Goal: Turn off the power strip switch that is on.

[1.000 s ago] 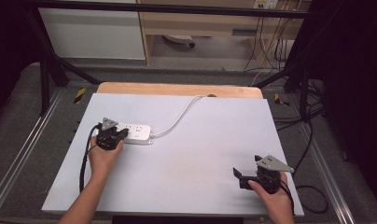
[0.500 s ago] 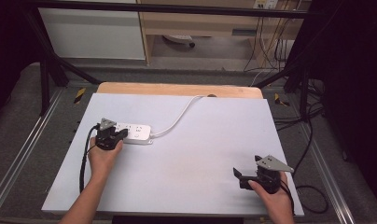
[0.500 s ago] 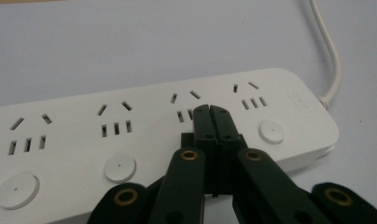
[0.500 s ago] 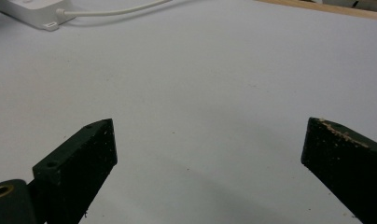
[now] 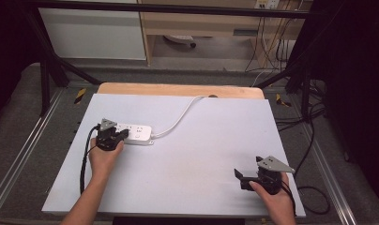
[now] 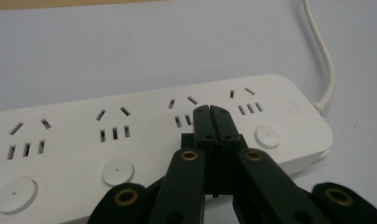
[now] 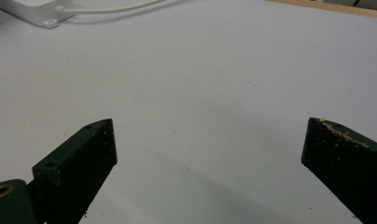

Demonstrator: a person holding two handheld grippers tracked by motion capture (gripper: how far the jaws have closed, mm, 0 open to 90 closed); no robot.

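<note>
One power strip (image 6: 149,135) under left gripper (image 6: 210,110)

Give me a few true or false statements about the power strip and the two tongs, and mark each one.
1. The left tongs are shut, tips over the power strip. True.
2. The right tongs clamp the strip's cord. False: they are open over bare table, and the cord lies far from them.
3. The power strip is white with round buttons beside its sockets. True.
4. A plug sits in one of the sockets. False: every socket in the left gripper view is empty.
5. The strip lies near the person's right hand. False: it lies by the left hand.
</note>
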